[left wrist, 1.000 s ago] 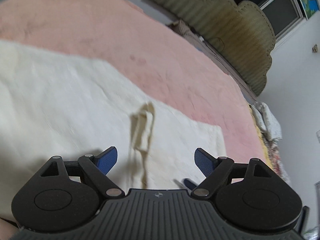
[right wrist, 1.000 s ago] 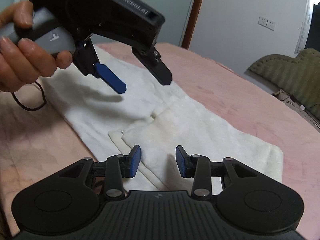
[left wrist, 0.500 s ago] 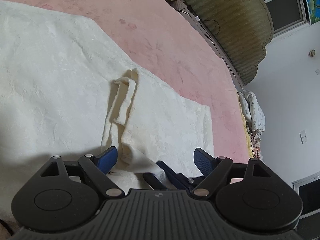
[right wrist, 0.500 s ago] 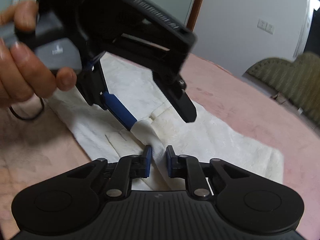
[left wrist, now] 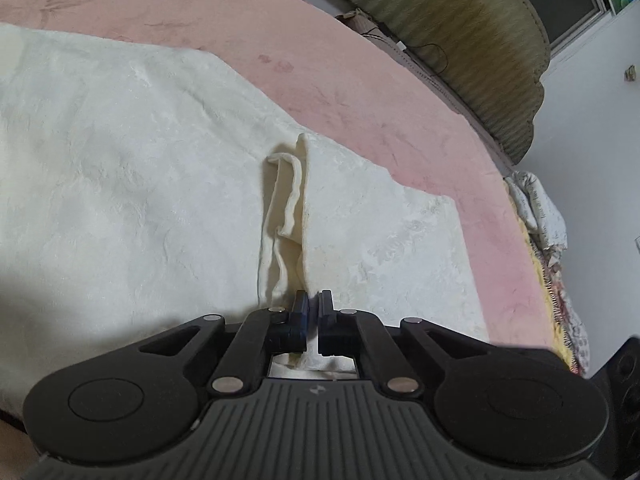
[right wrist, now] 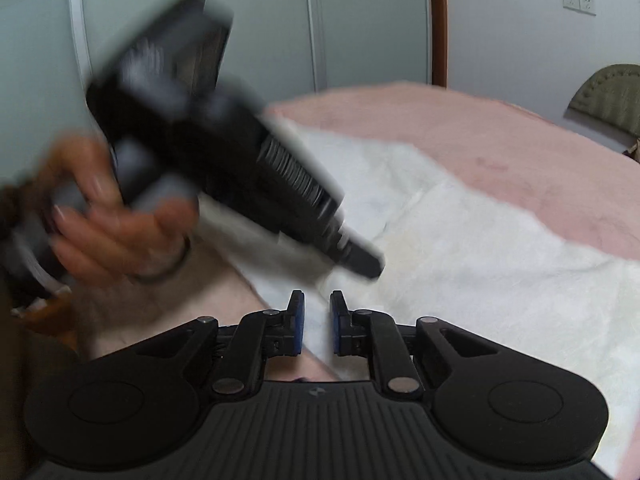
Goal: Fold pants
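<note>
Cream-white pants (left wrist: 140,200) lie spread flat on a pink bed cover (left wrist: 360,80), their drawstring (left wrist: 292,196) looped at the waist fold. My left gripper (left wrist: 313,298) is low on the cloth and shut on a ridge of the pants just below the drawstring. In the right wrist view the same pants (right wrist: 460,260) run from the lower middle off to the right. My right gripper (right wrist: 317,300) is shut on their near edge, with a strip of white cloth between its blue pads. The left gripper (right wrist: 362,264), blurred, points down into the cloth just ahead, held by a hand (right wrist: 120,232).
An olive padded headboard (left wrist: 460,32) stands behind the bed, with a window beyond it. Crumpled bedding (left wrist: 536,208) hangs at the bed's right edge. Pale wardrobe doors (right wrist: 360,20) and a brown door frame (right wrist: 438,20) fill the back of the right wrist view.
The left jaws went from wide open to shut on the fold by the drawstring as that gripper sank to the cloth. The right jaws narrowed onto the pants edge and the right view tilted.
</note>
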A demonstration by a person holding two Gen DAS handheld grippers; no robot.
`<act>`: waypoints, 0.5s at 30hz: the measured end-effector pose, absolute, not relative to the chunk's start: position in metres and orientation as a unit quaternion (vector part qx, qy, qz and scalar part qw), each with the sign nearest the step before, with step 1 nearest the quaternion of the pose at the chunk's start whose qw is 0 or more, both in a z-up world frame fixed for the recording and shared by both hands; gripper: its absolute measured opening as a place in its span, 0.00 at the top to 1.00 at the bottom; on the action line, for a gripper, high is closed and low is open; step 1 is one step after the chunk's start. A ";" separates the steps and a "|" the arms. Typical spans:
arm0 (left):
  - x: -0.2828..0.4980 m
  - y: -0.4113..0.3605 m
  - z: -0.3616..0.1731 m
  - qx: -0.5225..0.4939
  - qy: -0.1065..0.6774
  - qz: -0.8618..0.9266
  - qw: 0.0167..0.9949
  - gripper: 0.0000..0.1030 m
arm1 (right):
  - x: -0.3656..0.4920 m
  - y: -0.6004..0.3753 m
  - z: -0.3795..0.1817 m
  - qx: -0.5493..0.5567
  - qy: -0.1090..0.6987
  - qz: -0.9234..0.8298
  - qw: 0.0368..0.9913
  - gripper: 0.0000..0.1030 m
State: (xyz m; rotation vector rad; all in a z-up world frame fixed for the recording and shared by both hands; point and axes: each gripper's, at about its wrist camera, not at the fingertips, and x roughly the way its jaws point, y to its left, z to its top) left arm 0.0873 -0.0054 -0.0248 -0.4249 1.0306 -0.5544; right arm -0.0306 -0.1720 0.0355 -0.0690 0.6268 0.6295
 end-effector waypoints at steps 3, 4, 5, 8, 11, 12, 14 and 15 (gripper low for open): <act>0.084 -0.003 -0.021 -0.202 0.478 -0.265 0.813 0.98 | -0.023 -0.206 0.054 0.012 0.286 0.257 0.923 0.87; 0.082 -0.002 -0.020 -0.203 0.477 -0.265 0.813 0.98 | -0.019 -0.213 0.055 0.010 0.288 0.227 0.930 0.87; 0.080 0.000 -0.020 -0.203 0.477 -0.262 0.814 0.98 | -0.013 -0.215 0.053 -0.001 0.296 0.193 0.936 0.87; 0.072 0.007 -0.018 -0.197 0.476 -0.253 0.819 0.98 | 0.003 -0.214 0.034 0.020 0.346 0.177 0.921 0.87; 0.074 0.011 -0.024 -0.169 0.483 -0.224 0.829 1.00 | 0.000 -0.197 0.021 -0.026 0.364 0.206 0.908 0.87; 0.076 0.013 -0.025 -0.174 0.487 -0.230 0.824 1.00 | 0.002 -0.197 0.026 -0.029 0.365 0.210 0.907 0.87; 0.078 0.014 -0.021 -0.180 0.488 -0.234 0.822 1.00 | 0.013 -0.204 0.041 -0.002 0.346 0.210 0.914 0.87; 0.078 0.013 -0.017 -0.174 0.481 -0.236 0.826 1.00 | 0.019 -0.204 0.047 -0.002 0.333 0.204 0.920 0.87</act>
